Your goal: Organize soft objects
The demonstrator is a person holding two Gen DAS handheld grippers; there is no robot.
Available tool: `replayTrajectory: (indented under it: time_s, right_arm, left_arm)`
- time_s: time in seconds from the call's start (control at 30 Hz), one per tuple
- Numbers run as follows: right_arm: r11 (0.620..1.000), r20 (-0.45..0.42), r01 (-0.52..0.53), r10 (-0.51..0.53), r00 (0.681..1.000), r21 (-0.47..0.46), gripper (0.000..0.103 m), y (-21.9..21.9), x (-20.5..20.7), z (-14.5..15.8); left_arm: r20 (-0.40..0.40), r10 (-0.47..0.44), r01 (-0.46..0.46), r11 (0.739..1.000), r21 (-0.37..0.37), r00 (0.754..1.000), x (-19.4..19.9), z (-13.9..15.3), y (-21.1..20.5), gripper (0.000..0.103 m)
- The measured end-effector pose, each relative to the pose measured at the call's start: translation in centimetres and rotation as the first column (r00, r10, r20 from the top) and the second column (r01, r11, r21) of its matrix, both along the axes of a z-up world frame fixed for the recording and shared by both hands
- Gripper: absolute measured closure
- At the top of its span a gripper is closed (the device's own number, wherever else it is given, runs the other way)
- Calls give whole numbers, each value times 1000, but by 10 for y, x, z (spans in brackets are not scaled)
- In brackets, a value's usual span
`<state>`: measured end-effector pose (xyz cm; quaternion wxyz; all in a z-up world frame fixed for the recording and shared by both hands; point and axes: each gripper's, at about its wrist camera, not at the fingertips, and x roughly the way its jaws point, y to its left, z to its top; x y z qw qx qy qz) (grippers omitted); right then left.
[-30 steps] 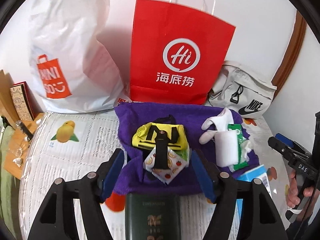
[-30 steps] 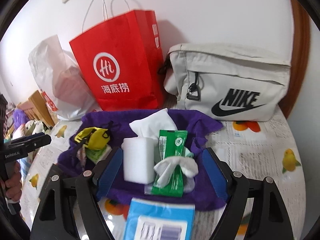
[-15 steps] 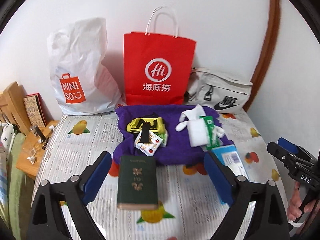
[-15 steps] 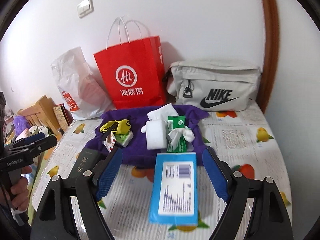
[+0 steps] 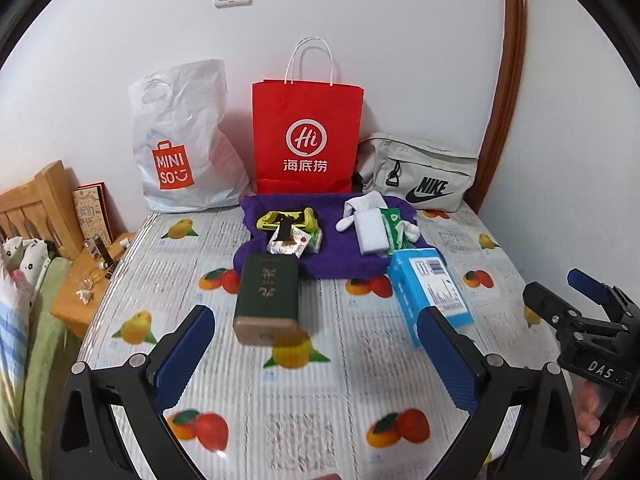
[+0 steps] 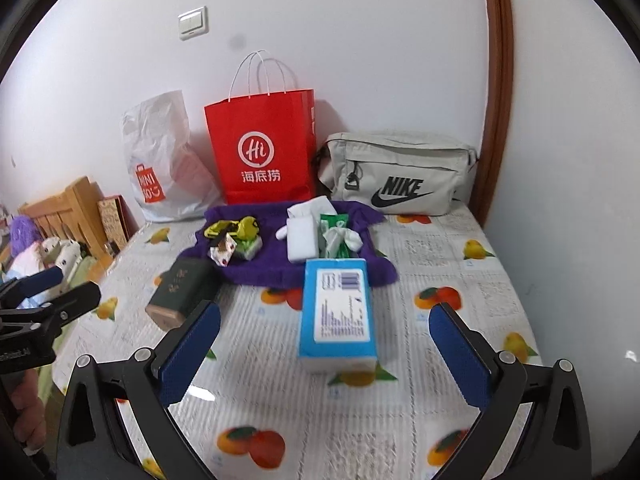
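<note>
The fruit-print tablecloth filled the lower frame, bags lined up against the white wall up top. Purple towel with the soft stuff sat center frame, well beyond both tongs. Left gripper and right gripper were spread wide, holding nothing, low in frame.

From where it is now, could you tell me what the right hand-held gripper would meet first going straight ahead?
Most likely the blue tissue pack, lying centred between its open fingers; depth is hard to judge.
</note>
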<state>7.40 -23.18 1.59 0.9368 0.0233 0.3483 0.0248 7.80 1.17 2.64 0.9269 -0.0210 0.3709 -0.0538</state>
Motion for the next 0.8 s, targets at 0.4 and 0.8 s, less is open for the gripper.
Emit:
replayTrajectory:
  time_s: [0.4,0.8]
  right_arm:
    - [998,26,56,-56,998,3,0,-9,-52,6]
    - [998,29,67,-67,997,-3,0,-7,-66,6]
  left_arm:
    - [28,4,-5,1000,27,1000,-38,0,-10,1]
    - [36,8,-10,999,42,999,-50,2,-13,1]
